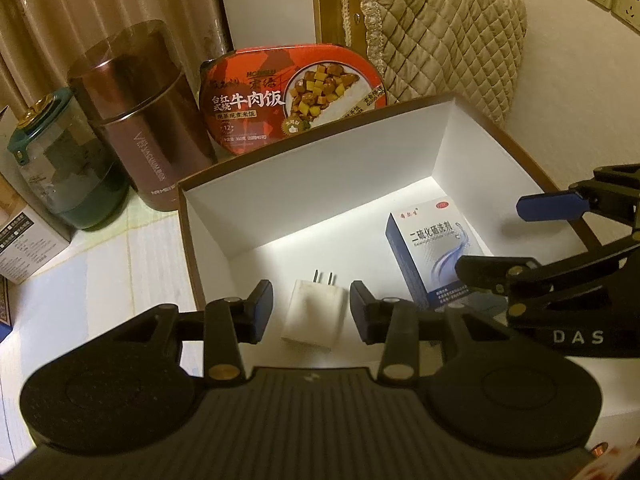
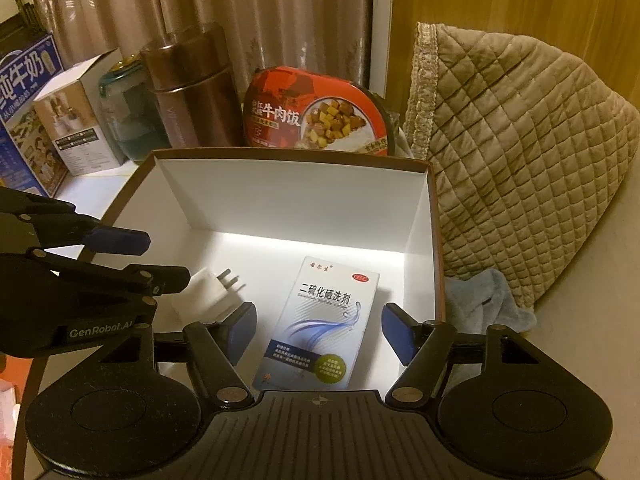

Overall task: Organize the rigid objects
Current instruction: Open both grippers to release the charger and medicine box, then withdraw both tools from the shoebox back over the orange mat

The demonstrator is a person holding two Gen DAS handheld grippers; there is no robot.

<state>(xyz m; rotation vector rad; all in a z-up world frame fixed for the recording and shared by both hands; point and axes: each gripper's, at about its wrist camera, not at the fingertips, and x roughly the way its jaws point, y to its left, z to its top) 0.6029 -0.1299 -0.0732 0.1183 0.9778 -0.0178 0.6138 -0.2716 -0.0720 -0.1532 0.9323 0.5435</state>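
Note:
A white-lined open box (image 1: 304, 184) (image 2: 296, 196) with a brown rim stands on the table. On its floor lie a white plug charger (image 1: 310, 312) (image 2: 212, 290) and a blue-and-white medicine carton (image 1: 430, 256) (image 2: 320, 324). My left gripper (image 1: 311, 312) is open and hangs over the charger, with a finger on each side and not touching it. My right gripper (image 2: 318, 334) is open over the carton, which lies between its fingers with gaps on both sides. Each gripper also shows in the other's view: the right (image 1: 532, 236), the left (image 2: 132, 260).
Behind the box stand a brown vacuum flask (image 1: 148, 120) (image 2: 192, 88), a red beef-rice meal tub (image 1: 296, 92) (image 2: 316, 112), a glass jar with a green lid (image 1: 64, 168) (image 2: 128, 112) and a quilted beige cover (image 1: 436, 36) (image 2: 520, 152). Cartons (image 2: 68, 120) stand at left. A blue cloth (image 2: 488, 300) lies right of the box.

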